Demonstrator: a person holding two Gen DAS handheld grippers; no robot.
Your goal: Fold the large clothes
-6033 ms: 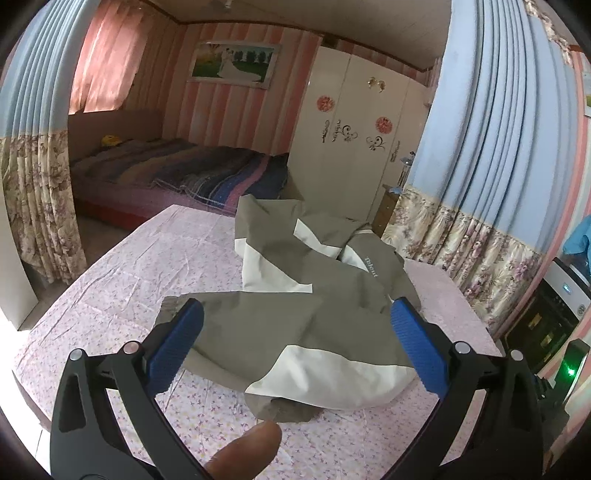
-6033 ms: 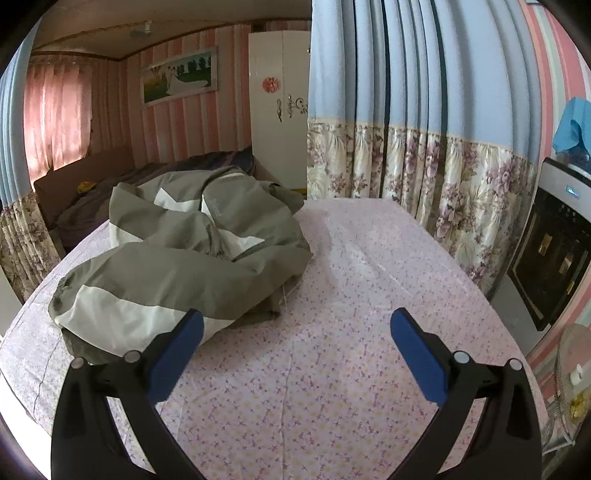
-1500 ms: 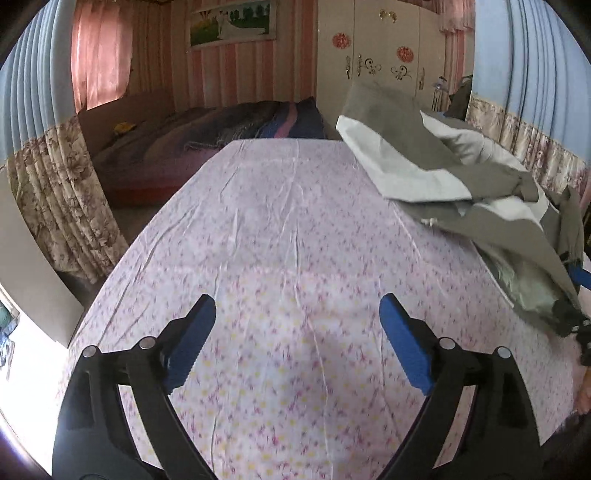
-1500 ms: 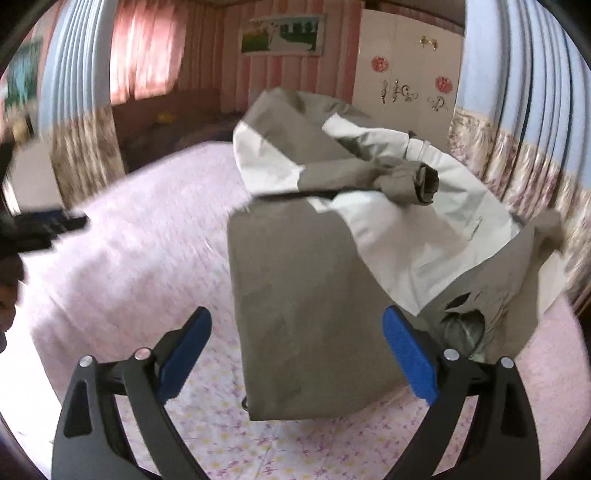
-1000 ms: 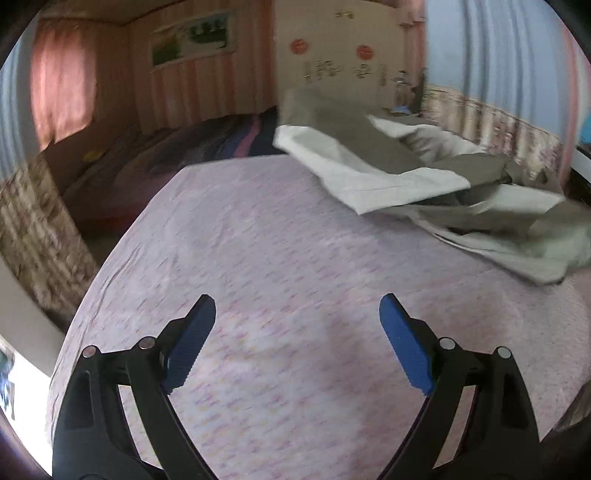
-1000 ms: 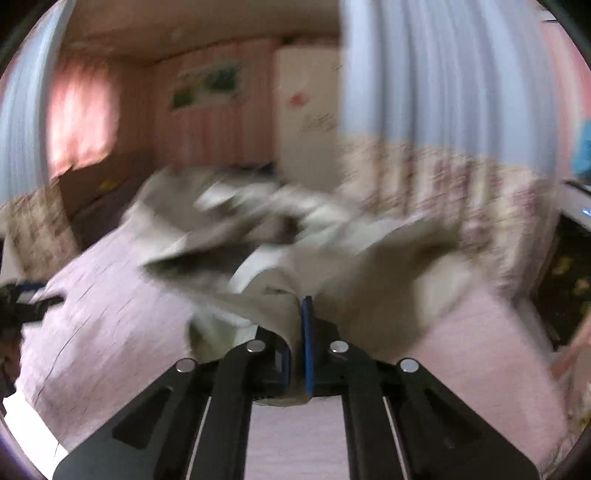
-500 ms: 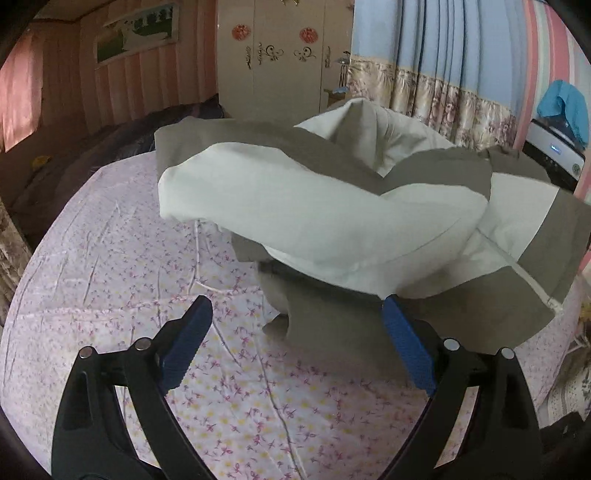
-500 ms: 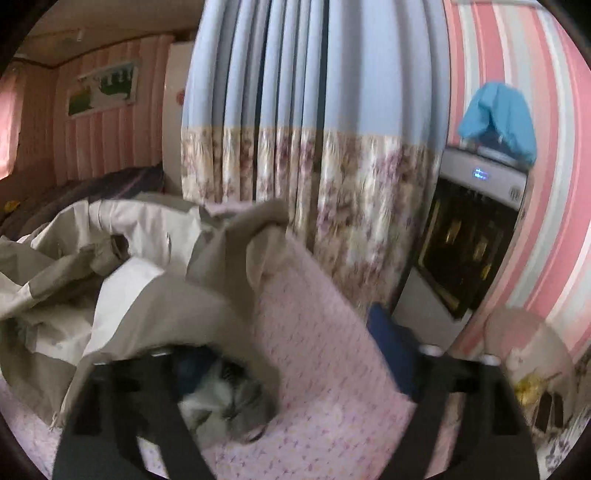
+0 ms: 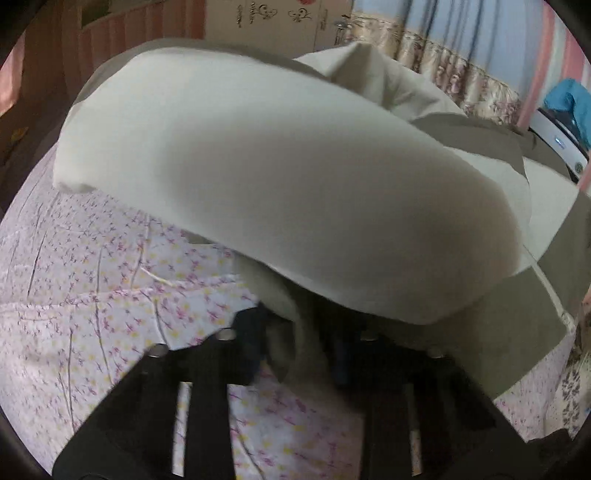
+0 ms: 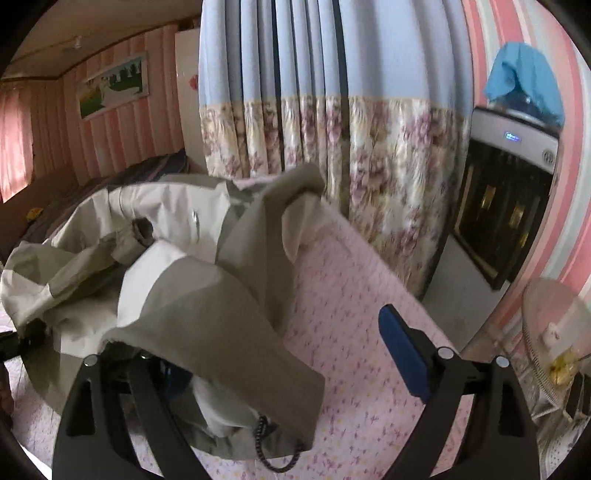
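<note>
A large olive and cream jacket [image 9: 288, 177] lies crumpled on the floral pink sheet [image 9: 92, 295]. It fills most of the left wrist view. My left gripper [image 9: 295, 354] is closed on a fold of the jacket low in that view; its pads are mostly hidden by cloth. In the right wrist view the jacket [image 10: 177, 266] spreads across the left half. My right gripper [image 10: 284, 362] is open, its right blue pad [image 10: 402, 350] bare over the sheet [image 10: 351, 295], its left finger under a jacket flap with a black cord.
A blue and floral curtain [image 10: 332, 129] hangs close behind the bed's far edge. A dark appliance [image 10: 509, 199] with a blue cloth on top stands at the right. A wardrobe [image 9: 273, 18] and pink striped walls are behind.
My left gripper has moved in to the jacket and closed on a fold. My right gripper, shut on the jacket a second ago, has opened and the cloth now lies over its left finger.
</note>
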